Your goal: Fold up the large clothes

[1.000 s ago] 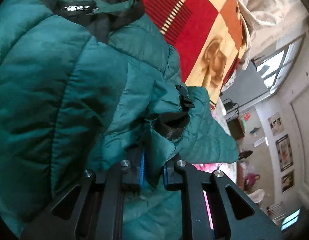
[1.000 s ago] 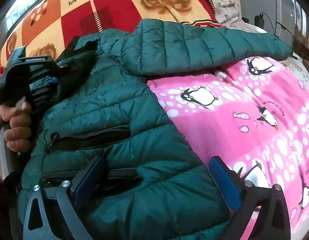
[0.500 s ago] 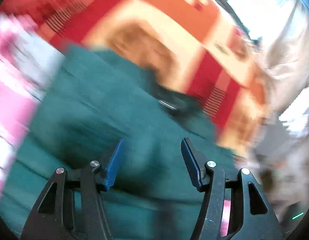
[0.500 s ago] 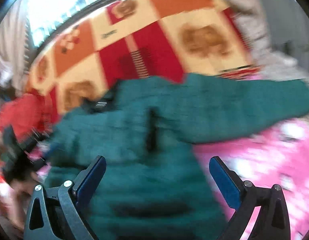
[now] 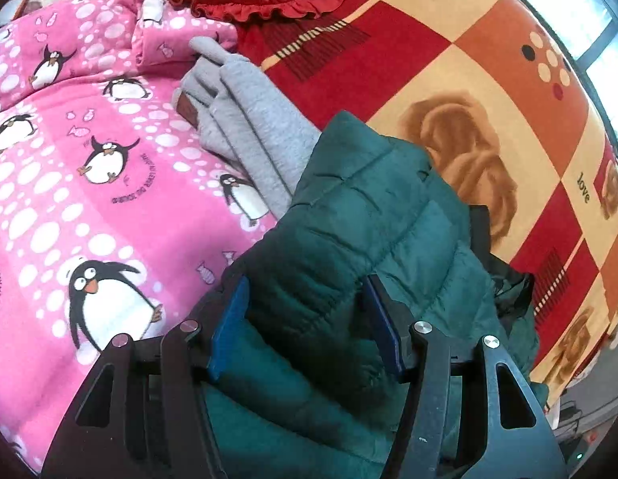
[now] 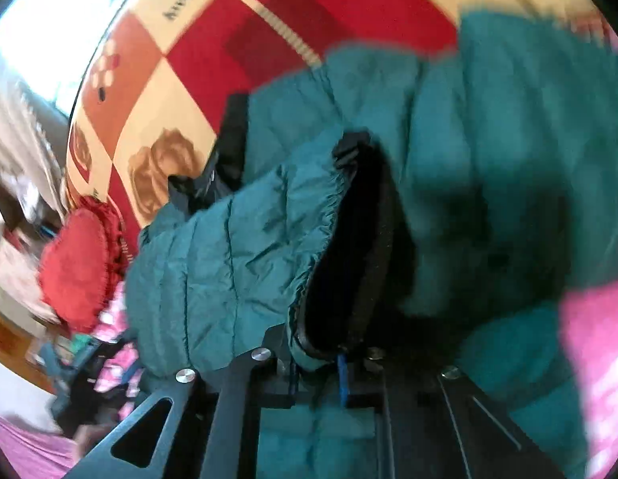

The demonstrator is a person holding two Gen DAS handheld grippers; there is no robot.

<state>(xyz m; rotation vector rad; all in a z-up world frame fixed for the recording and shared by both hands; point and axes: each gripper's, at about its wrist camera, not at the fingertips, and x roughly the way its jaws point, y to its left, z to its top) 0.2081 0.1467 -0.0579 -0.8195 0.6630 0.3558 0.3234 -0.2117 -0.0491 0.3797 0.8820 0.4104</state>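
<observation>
Right tool (image 6: 316,375) is clamped on the cuff of the teal quilted puffer jacket's sleeve (image 6: 237,263), which is spread on the bed's pink penguin blanket (image 5: 89,199), while the half-open left tool (image 5: 305,327) is set astride the other sleeve (image 5: 348,231), unpinched, its length running away from that tool.

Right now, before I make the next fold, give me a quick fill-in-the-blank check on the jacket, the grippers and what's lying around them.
1. The right gripper is shut on the jacket's ____.
2. The puffer jacket is coloured ____.
3. The grey gloves lie on a pink blanket printed with ____.
4. The left gripper's pads are coloured ____.

Missing words: cuff; green; penguins; blue
</observation>
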